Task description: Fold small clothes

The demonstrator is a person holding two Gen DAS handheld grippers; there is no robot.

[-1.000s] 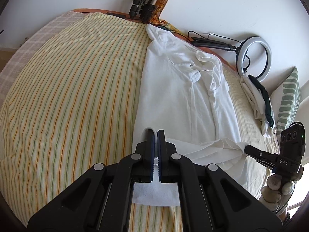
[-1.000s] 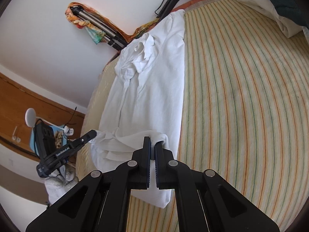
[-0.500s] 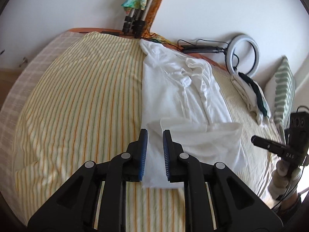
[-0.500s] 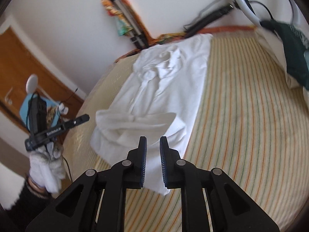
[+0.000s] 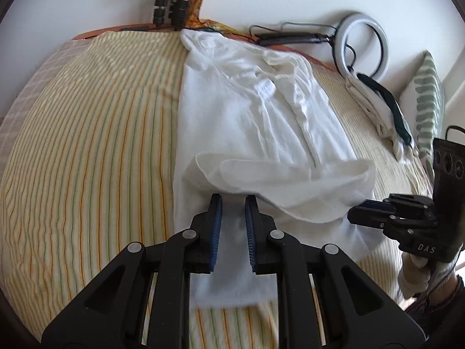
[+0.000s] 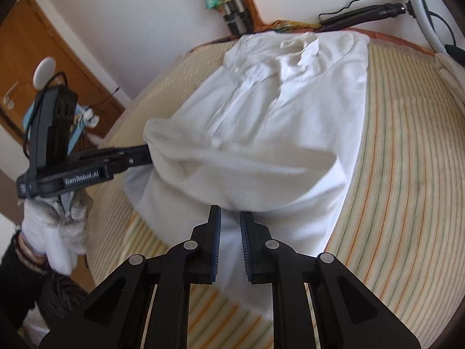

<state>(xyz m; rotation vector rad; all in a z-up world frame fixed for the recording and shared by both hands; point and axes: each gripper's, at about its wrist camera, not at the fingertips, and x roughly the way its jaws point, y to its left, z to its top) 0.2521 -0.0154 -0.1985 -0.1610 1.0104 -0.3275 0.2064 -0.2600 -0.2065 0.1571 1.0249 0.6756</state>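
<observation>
Both grippers hang over the near end of a white shirt (image 5: 250,110) that lies lengthwise down the middle of a bed covered in a yellow, green and orange striped sheet (image 5: 87,151). The shirt's collar (image 6: 302,43) points toward the far wall, and its lower part has been turned back up over the body, making a soft rolled fold (image 5: 290,183) across the garment. The left gripper (image 5: 233,203) has its jaws parted with nothing between them, the blue-lined pads poised just above the shirt's near hem, right at the edge of the fold. The right gripper (image 6: 230,213) is likewise spread and empty, its tips just short of the same fold from the other side. From the left camera, the right gripper shows at the shirt's right edge, held in a white-gloved hand (image 5: 418,270); from the right camera, the left gripper's tip reaches to the fold's left corner, though whether it touches the cloth cannot be told. Against the far wall stand folded tripod legs (image 5: 170,5) with a colourful cloth, and a ring light (image 5: 364,46) leans there. Beside it lies a small pile of folded clothes (image 5: 377,107), near a green-patterned pillow (image 5: 427,101).
</observation>
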